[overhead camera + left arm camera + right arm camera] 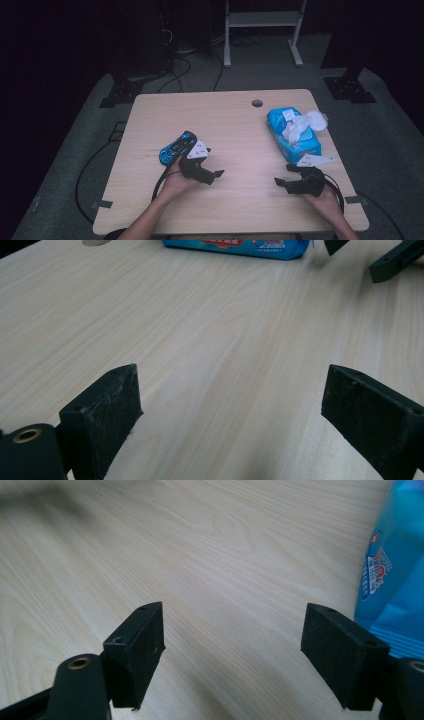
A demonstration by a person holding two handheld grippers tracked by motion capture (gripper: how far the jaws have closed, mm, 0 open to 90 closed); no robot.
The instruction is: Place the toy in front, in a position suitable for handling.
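Note:
A blue pack of wet wipes (292, 135) lies on the right side of the light wooden table (235, 210), with a white wipe (302, 124) bunched out of its top. My left gripper (214, 163) is held low over the table's middle left, pointing right. Its jaws (232, 380) stand open over bare wood, and the pack (235, 246) lies far ahead. My right gripper (284, 175) hovers near the front right, just in front of the pack and pointing left. It (235, 612) is open with nothing between its jaws, and the pack (395, 580) lies at its right.
A round cable hole (257, 103) sits near the table's far edge. Black cables (87, 170) trail off the table's left side onto the grey floor. Behind the table are a white frame (262, 30) and black stand bases (348, 87).

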